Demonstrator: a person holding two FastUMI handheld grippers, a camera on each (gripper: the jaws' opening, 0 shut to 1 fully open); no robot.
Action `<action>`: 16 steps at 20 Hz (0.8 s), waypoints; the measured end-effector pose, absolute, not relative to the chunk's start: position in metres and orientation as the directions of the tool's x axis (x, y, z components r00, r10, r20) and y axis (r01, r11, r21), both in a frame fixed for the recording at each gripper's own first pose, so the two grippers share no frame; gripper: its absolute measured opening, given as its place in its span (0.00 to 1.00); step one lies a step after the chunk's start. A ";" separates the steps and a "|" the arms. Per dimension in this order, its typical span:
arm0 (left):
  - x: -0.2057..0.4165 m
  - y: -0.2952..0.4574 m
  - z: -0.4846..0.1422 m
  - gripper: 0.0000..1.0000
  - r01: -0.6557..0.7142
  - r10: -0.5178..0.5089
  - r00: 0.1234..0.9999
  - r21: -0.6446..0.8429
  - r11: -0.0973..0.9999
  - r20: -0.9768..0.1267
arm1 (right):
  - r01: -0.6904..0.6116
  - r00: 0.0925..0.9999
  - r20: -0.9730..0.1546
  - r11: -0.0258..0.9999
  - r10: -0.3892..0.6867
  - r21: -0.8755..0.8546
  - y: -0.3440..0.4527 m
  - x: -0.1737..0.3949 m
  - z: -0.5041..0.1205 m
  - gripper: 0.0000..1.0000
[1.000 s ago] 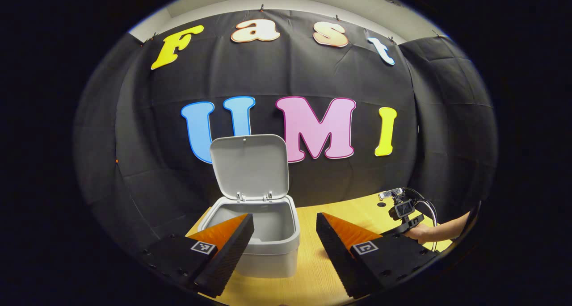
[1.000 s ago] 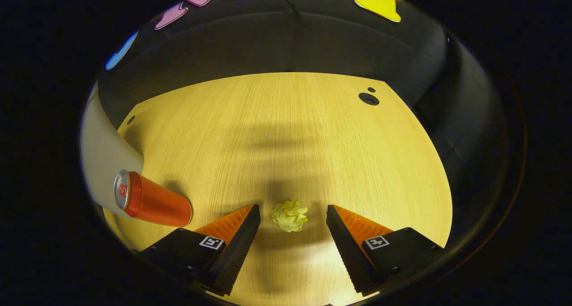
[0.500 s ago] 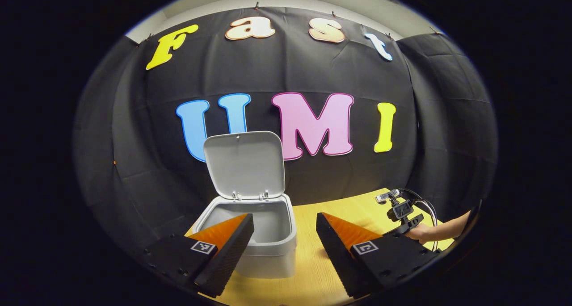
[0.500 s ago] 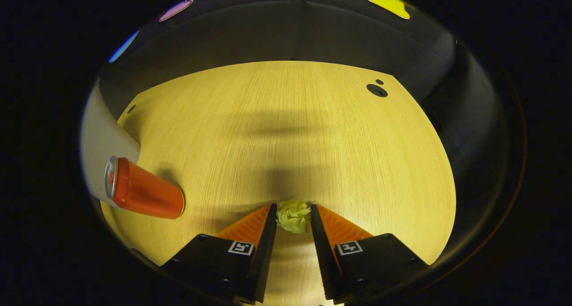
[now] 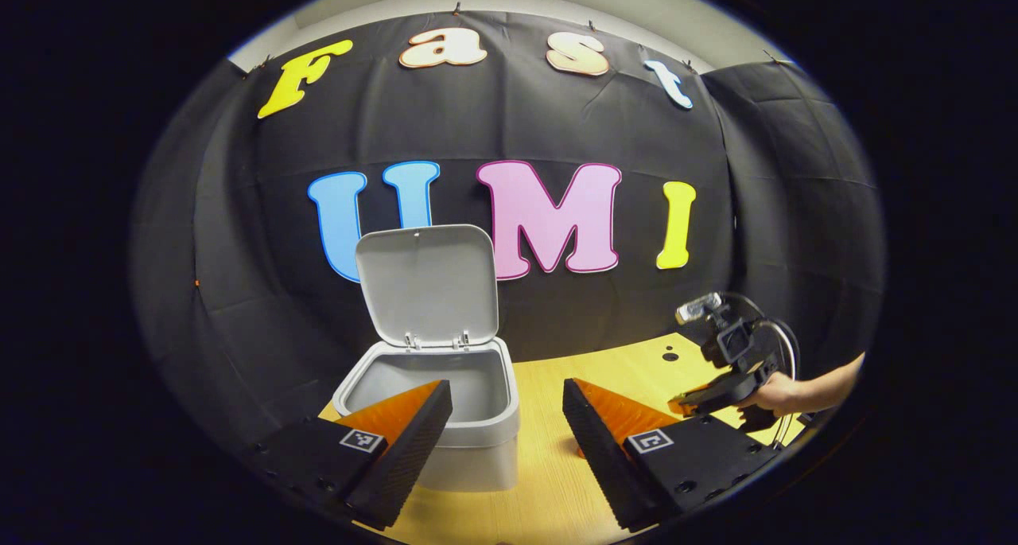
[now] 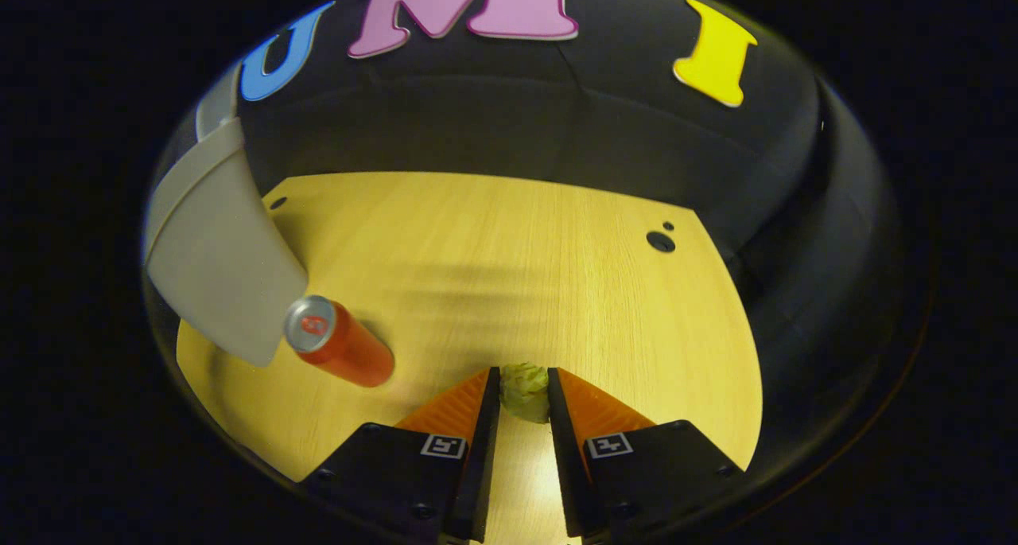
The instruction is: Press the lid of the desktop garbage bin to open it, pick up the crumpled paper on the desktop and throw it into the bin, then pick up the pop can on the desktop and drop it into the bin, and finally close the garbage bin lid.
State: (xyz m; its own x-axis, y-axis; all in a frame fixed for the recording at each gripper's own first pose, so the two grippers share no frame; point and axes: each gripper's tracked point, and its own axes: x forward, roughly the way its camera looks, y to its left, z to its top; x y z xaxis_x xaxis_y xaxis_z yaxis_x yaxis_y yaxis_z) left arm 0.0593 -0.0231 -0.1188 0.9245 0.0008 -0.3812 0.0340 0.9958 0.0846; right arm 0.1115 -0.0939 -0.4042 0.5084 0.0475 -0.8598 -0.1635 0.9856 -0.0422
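Grey plastic bin point(image 5: 433, 418) with its lid point(image 5: 427, 285) upright faces the wide-open, empty left gripper point(image 5: 507, 418) in the left gripper view, while the right gripper view shows a red pop can point(image 6: 342, 344) standing beside the bin and the right gripper point(image 6: 524, 402) pinching the yellow-green crumpled paper point(image 6: 526, 391) above the wooden desktop point(image 6: 509, 266).

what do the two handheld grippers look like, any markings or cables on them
Both the left gripper and the right gripper have two wedge-shaped fingers with ribbed inner faces on black bodies, each finger carrying a small square black-and-white tag. Seen from the left gripper view, the right gripper carries a small top-mounted camera and looping cables, held by a bare hand.
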 end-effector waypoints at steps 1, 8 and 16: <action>0.056 -0.024 -0.121 0.95 0.038 -0.003 0.924 0.084 0.996 -0.383 | -0.182 0.533 -0.843 0.983 0.067 -0.036 -0.086 0.118 -0.382 0.40; 0.037 -0.014 -0.123 0.95 0.030 0.004 0.927 0.086 0.996 -0.374 | -0.335 0.688 -0.671 0.941 0.276 0.044 0.011 0.171 -0.232 0.40; 0.011 0.029 -0.112 0.95 -0.087 0.109 0.936 0.079 0.993 -0.336 | -0.578 0.649 -0.550 0.810 0.526 0.093 0.165 0.196 -0.164 0.40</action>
State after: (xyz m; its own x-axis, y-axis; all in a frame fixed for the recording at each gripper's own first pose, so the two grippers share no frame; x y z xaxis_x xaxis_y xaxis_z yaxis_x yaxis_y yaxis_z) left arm 0.0112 0.0286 -0.1123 0.9357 0.1088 -0.3355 -0.0872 0.9931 0.0788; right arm 0.1960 0.1649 -0.1636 0.6490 0.5261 -0.5495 -0.5783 0.8105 0.0930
